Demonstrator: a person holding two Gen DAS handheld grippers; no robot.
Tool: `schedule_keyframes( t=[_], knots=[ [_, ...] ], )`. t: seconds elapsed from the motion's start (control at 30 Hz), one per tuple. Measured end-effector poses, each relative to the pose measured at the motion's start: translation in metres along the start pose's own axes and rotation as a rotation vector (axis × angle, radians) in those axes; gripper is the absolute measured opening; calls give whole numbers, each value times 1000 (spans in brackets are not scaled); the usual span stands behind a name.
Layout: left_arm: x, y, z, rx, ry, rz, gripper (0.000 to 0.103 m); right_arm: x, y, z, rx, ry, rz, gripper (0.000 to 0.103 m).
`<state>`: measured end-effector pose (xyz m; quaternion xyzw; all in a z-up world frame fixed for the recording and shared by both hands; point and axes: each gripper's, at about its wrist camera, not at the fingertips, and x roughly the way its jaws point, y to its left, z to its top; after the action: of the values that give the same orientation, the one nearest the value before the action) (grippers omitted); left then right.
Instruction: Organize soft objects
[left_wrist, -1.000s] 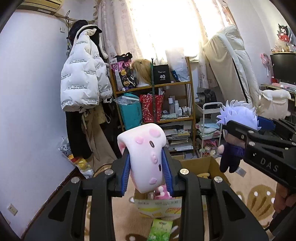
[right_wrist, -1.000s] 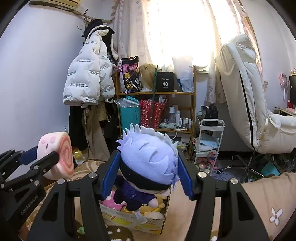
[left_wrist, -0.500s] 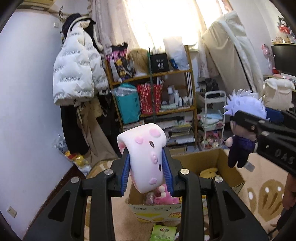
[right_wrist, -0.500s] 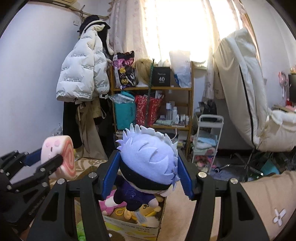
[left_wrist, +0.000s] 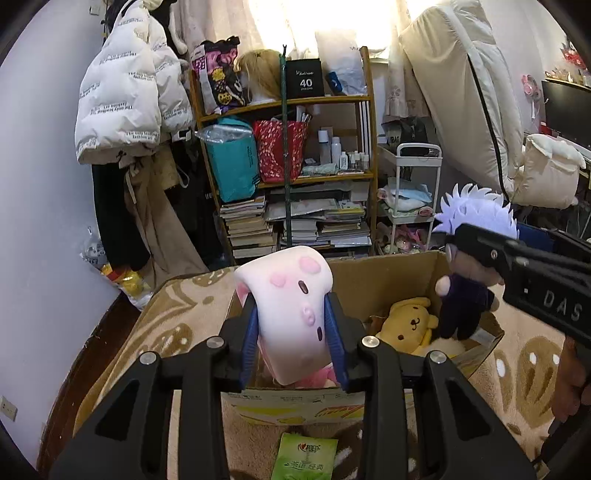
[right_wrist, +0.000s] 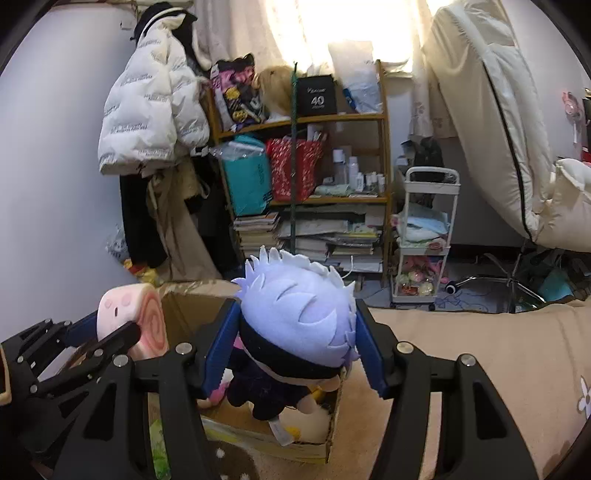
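Plush toys hang over the open cardboard box (left_wrist: 388, 277): left gripper (left_wrist: 291, 339) pinches the pink roll cushion (left_wrist: 291, 295), right gripper (right_wrist: 295, 343) clamps the white-haired doll (right_wrist: 295, 314).

box (left_wrist: 373, 284): the near wall is being blocked by the left gripper (left_wrist: 291, 345) at lower centre; in the right wrist view most of the inside is hiding behind the doll (right_wrist: 295, 332).
pink plush (left_wrist: 288, 314): its lower end is disappearing behind the blue pads.
yellow toy (left_wrist: 410, 325): only the head is showing, at centre right.
green packet (left_wrist: 304, 458): the bottom edge is cutting it off; its print is staying too small to read.
person's hand (left_wrist: 570, 384): the right edge is cutting it off.
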<state>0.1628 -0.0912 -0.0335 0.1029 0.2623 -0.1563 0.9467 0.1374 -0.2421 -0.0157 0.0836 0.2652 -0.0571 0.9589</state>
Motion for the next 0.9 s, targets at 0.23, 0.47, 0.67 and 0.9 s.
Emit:
schedule_keyframes(
  t=[0.23,0.47,0.67,0.9],
  knots=[
    [5,3,-5,-4,33,-9,36,2,6,-8,-28,24,14,65],
    [-3,-5,-10,25,19,4,58,6,7,-14,-26,65,8,66],
    [-7,-9,-12,40,14,22,68,7,7,-16,-32,68,-4,77],
    [-3,-1,-13,-1,57,33,78,7,3,-14,-10,80,3,90]
  ],
)
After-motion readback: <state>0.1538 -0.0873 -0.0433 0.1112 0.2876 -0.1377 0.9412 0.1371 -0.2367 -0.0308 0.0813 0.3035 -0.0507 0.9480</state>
